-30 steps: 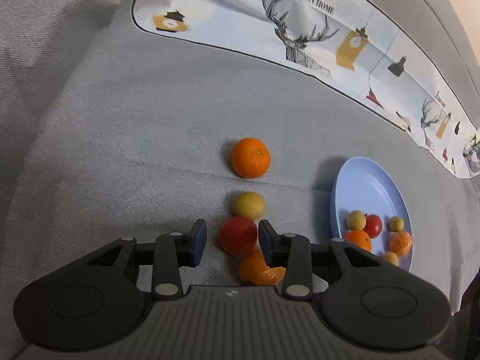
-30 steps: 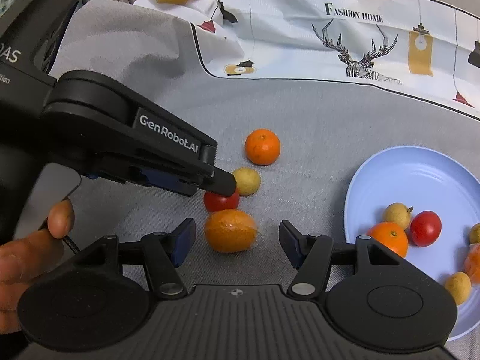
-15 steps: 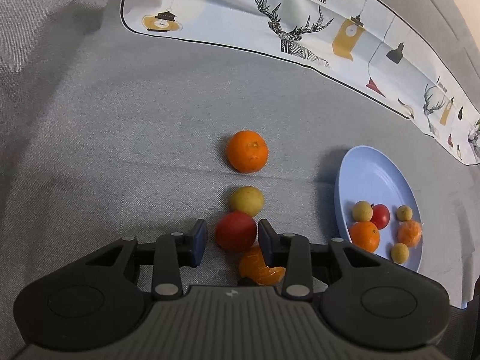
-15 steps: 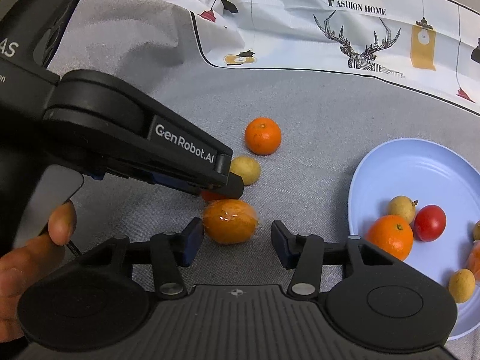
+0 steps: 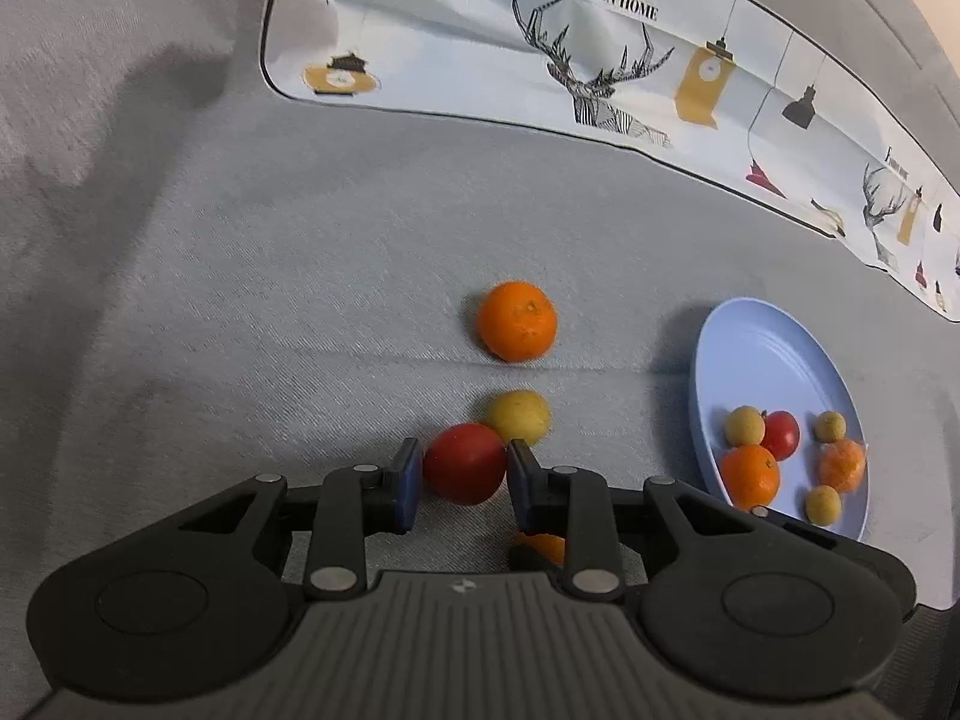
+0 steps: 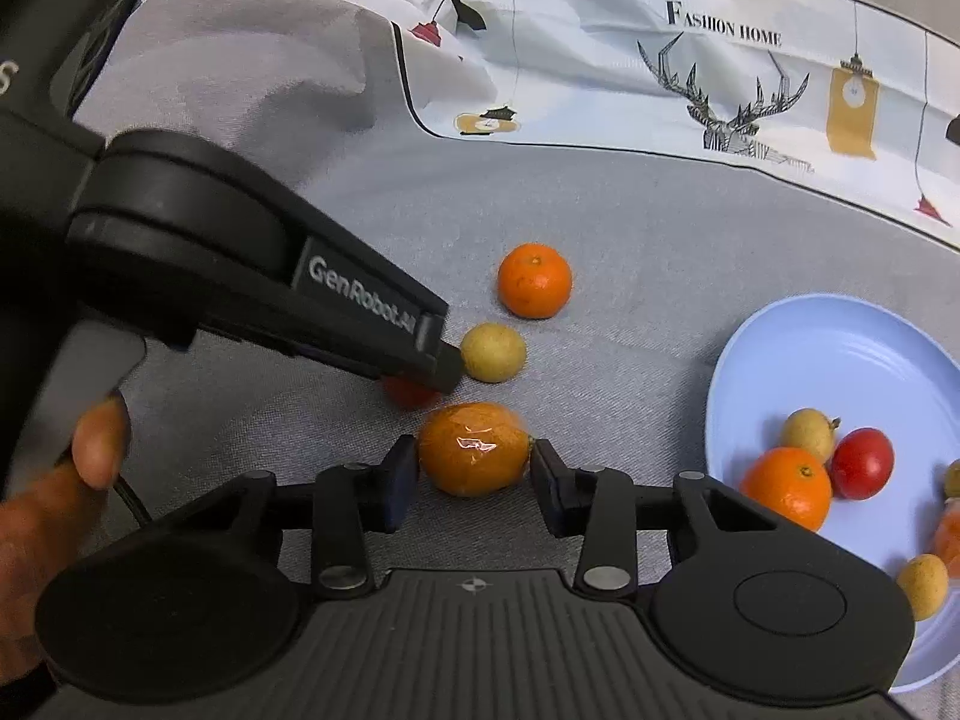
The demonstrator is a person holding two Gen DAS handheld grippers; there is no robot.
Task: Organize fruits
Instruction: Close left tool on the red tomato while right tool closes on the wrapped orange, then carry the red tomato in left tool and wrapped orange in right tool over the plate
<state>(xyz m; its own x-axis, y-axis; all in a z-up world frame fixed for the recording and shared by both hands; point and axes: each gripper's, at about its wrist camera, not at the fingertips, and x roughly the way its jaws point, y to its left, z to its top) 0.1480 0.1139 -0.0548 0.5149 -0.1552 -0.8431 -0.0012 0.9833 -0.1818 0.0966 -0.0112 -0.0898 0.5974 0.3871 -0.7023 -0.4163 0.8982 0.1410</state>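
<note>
Left gripper [image 5: 463, 471] closing around red tomato [image 5: 465, 464], right gripper [image 6: 474, 476] closing around wrapped orange [image 6: 474, 449], pads touching.

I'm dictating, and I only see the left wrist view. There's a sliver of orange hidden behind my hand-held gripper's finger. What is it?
Observer: A whole orange in clear wrap, lying on the grey cloth.
Operator: Is the other gripper near it?
Observer: Yes. The right hand-held gripper straddles it, jaws closing, pads against its two sides.
Operator: Is my finger clear of the yellow fruit?
Observer: Barely. The left hand-held gripper, its jaws closing on the red tomato, has one finger right beside the yellow fruit. I cannot tell if they touch.
</note>
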